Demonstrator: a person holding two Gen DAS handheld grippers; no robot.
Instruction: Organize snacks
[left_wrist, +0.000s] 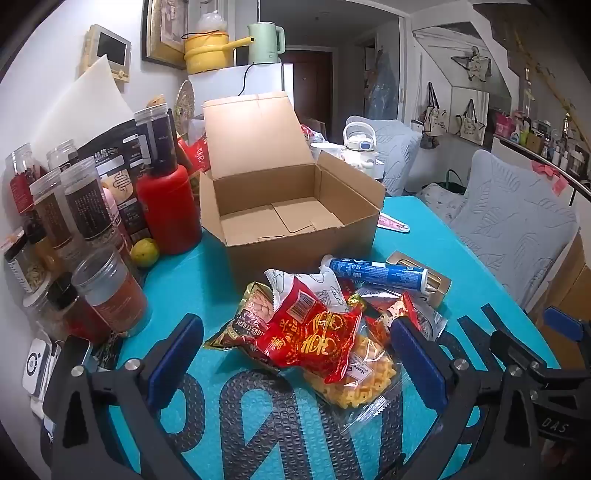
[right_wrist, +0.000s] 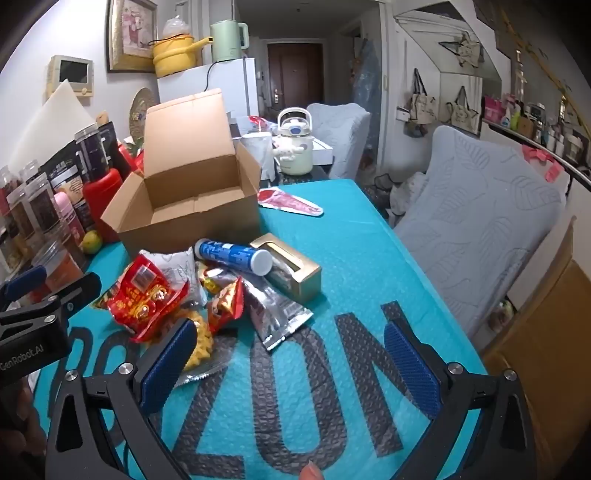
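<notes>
Left tool (left_wrist: 295, 354) jaws apart over snack pile (left_wrist: 325, 317), right tool (right_wrist: 288, 362) jaws apart, empty cardboard box (left_wrist: 295, 206) behind

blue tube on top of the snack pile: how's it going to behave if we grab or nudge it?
The blue tube is a smooth cylinder lying on its side, so it will probably roll if nudged. It looks rigid, so the jaws should not crush it, though the glossy surface may slip. It rests across the gold box and loose packets, so lifting it may shift them.

White walls (right_wrist: 29, 44), framed picture (right_wrist: 130, 33), white fridge (right_wrist: 221, 85), dark door (right_wrist: 295, 70) behind; grey padded chairs (right_wrist: 476, 229) beside table.
</notes>
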